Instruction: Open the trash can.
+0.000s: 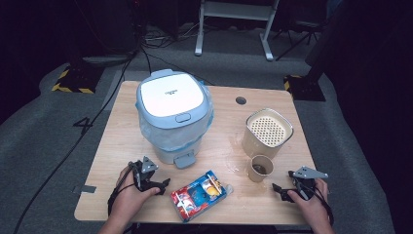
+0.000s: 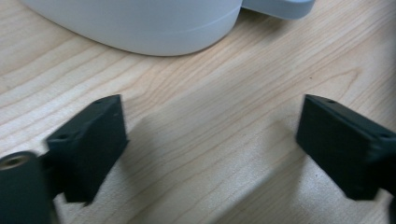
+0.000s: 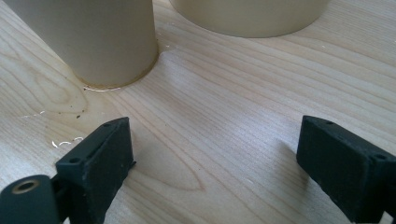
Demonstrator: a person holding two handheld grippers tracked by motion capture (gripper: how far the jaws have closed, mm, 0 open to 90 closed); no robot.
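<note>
I had both tongs wide and empty on the table point(image 1: 122, 141), the left gripper point(image 1: 164, 184) beside the snack packet point(image 1: 199, 194) and the right gripper point(image 1: 276, 188) near the paper cup point(image 1: 260, 168), so a first reach came next, I judged.

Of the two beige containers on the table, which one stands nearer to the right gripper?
The small paper cup; the bigger beige container with the perforated insert stands behind it, farther from the right gripper.

On the light wooden desk point(image 1: 122, 141), the white lidded bin with a plastic liner point(image 1: 173, 114) stands back left. The beige perforated-lid container point(image 1: 267, 131) stands right, the small paper cup point(image 1: 260, 168) just before it. The colourful snack packet point(image 1: 200, 194) lies front centre, between the left gripper point(image 1: 163, 184) and right gripper point(image 1: 276, 187).
</note>
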